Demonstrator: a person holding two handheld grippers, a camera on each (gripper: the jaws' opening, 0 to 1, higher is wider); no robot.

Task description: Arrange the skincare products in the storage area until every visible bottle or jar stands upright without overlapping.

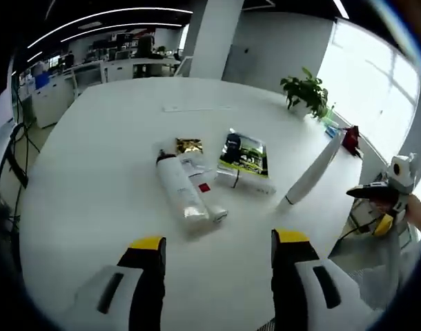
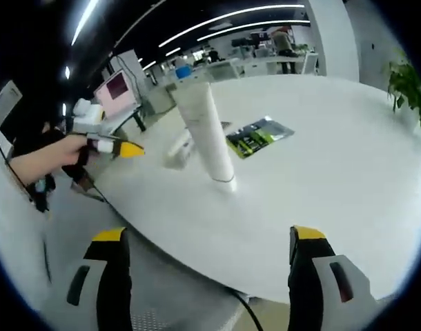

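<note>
— White table (image 1: 93, 186) w/ one tall tube (image 2: 209, 138) stood upright near its edge; one more tube (image 1: 177, 185) lay flat mid-table by a green sachet (image 1: 244, 154).

— Step? Tongs?

— Left gripper (image 1: 217, 252) & right gripper (image 2: 207, 241) both spread apart, empty. Next, I'd guess: grab lying tube, stand it up.

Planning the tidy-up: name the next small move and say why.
Probably bring the open left gripper down to the white tube lying flat beside the green sachet and grasp it. One tall tube already stands upright; this one still lies on the table.
</note>
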